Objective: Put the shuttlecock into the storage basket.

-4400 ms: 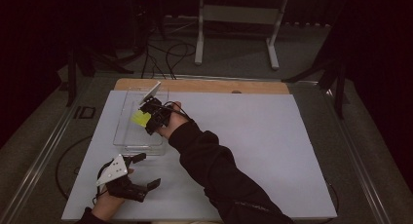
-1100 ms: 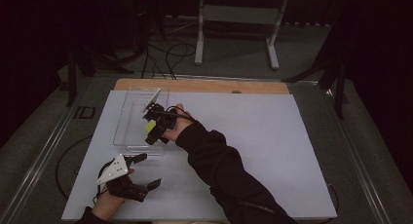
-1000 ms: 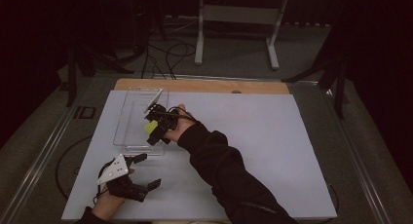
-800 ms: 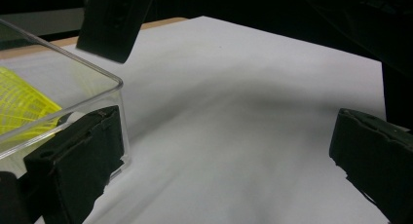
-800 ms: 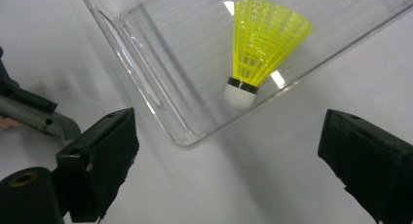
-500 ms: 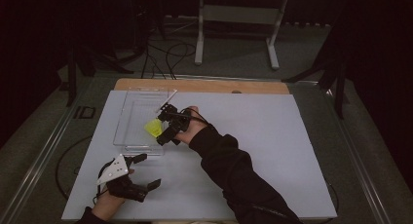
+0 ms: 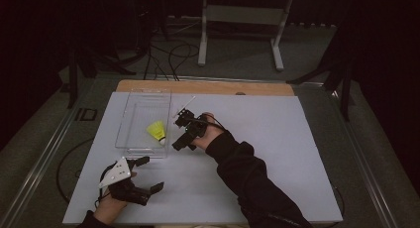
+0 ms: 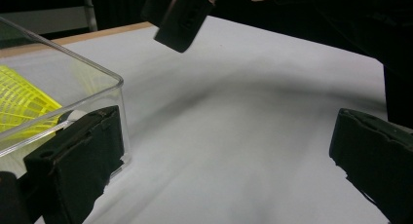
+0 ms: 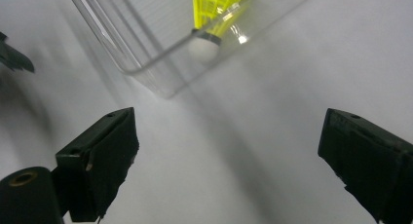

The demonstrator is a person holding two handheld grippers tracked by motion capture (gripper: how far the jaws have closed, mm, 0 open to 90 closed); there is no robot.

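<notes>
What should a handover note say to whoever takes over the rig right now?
Right gripper: open, empty, just outside the tray's near right side, above the board.
Left gripper: open, empty, near the front left of the white board.
Shuttlecock: lying in the clear tray, near its right wall, cork toward the near corner.
Done: shuttlecock is in the tray.
Left: nothing obvious; probably just pull both grippers clear.

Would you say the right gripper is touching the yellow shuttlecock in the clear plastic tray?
Apart. In the right gripper view the right gripper has open jaws over bare white table, with the yellow shuttlecock beyond the clear plastic tray wall.
</notes>
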